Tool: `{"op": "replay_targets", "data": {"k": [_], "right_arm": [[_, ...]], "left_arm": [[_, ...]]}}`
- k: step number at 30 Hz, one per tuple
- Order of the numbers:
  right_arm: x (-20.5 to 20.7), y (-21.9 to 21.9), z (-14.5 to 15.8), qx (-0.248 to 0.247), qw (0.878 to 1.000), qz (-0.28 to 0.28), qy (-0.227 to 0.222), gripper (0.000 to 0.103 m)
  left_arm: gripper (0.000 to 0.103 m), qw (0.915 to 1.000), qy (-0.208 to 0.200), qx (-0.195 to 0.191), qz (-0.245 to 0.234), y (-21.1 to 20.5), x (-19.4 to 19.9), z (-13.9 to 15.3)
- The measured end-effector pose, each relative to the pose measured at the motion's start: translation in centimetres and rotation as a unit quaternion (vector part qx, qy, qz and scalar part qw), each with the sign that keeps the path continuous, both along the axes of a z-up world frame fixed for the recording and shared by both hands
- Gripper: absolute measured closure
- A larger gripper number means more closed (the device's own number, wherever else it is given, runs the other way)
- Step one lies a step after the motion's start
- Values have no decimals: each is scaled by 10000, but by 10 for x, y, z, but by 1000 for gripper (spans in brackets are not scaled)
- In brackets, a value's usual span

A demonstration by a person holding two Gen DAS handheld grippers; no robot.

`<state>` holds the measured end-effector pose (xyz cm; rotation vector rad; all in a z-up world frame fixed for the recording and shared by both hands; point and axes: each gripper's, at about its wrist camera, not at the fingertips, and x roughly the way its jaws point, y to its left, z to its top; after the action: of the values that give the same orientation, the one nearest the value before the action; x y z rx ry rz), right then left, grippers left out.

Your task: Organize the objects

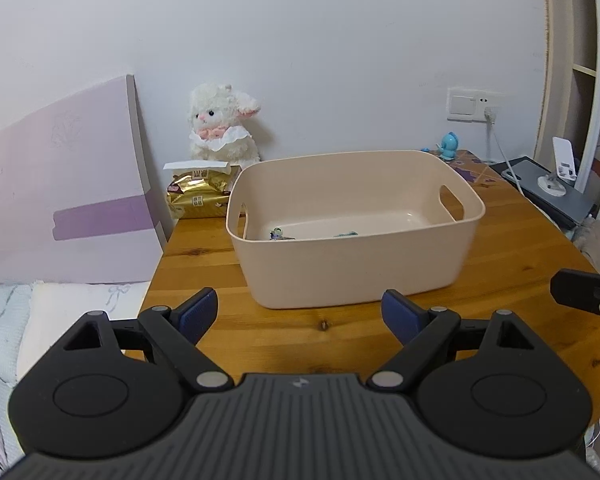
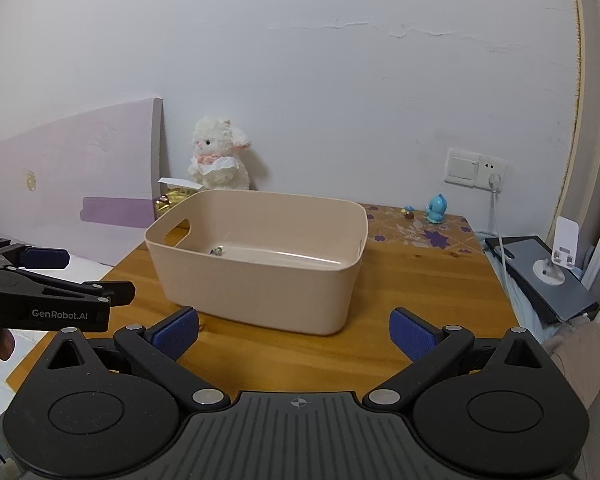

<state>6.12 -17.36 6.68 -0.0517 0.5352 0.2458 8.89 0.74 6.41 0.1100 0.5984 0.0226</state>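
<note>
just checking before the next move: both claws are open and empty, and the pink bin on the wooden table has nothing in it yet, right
Not quite. The pink bin is not empty: the left wrist view shows a few small items lying on its floor. The rest holds: the left claw and the right claw are both open and empty, and the bin stands on the wooden table.
</note>
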Motion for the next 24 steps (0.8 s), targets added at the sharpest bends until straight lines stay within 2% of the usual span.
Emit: {"op": "replay_targets", "data": {"k": [10, 24], "right_arm": [[-41, -12, -4, 31, 9999, -41, 86, 0], [-76, -6, -11, -183, 9996, 55, 191, 0]], "left_arm": [[13, 10000, -71, 24, -63, -8, -55, -3], [13, 9999, -144, -35, 69, -11, -96, 4]]}}
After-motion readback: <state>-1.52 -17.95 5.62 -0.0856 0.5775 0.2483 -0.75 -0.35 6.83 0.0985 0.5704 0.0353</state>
